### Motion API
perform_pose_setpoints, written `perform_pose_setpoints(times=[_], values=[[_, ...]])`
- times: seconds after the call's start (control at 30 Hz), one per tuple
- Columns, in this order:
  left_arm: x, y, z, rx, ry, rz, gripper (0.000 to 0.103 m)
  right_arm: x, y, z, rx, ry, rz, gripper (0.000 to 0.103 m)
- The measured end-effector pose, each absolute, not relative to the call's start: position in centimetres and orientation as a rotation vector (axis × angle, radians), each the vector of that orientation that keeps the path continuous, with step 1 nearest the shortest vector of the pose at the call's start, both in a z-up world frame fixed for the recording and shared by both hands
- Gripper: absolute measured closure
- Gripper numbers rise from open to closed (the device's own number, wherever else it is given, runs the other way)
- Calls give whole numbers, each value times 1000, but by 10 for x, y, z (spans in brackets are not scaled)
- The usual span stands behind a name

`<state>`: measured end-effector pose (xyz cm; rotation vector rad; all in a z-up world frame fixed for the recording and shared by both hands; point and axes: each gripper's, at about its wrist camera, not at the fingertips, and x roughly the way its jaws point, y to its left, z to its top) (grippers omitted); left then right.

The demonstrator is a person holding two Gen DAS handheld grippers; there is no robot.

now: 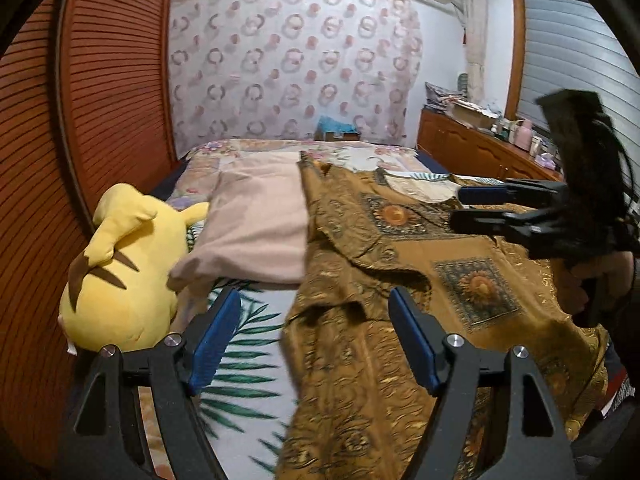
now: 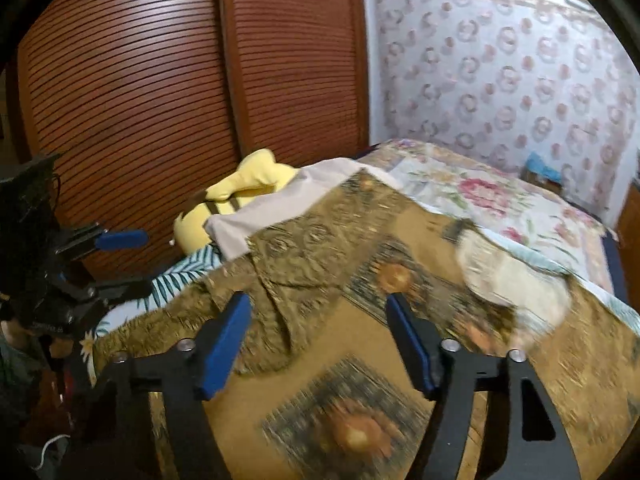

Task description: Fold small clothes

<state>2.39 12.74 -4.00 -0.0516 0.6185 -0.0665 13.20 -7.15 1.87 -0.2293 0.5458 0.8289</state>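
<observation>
Ochre medallion-print garment [image 1: 400, 280], yellow brown-striped plush [image 1: 120, 276], pale pink pillow [image 1: 256, 224].

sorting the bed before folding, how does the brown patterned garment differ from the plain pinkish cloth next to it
The brown patterned garment is ornate, with gold swirls and square sun motifs; the pinkish cloth is plain. The garment lies spread wide and wrinkled toward the near edge; the cloth forms a smaller, neater rectangle. The garment's edge overlaps the cloth, which lies beside the yellow plush toy. Both lie on the bed.
</observation>
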Motion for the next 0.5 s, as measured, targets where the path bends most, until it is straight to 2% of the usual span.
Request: perform_pose_setpoints(times=[0.37, 0.47, 0.5], values=[[17, 155, -56, -88, 641, -9, 26, 184, 13, -9, -284, 633, 902, 42], [17, 157, -58, -91, 643, -9, 26, 190, 31, -15, -325, 641, 878, 51], [17, 157, -58, -91, 642, -10, 26, 193, 35, -17, -337, 646, 865, 61]])
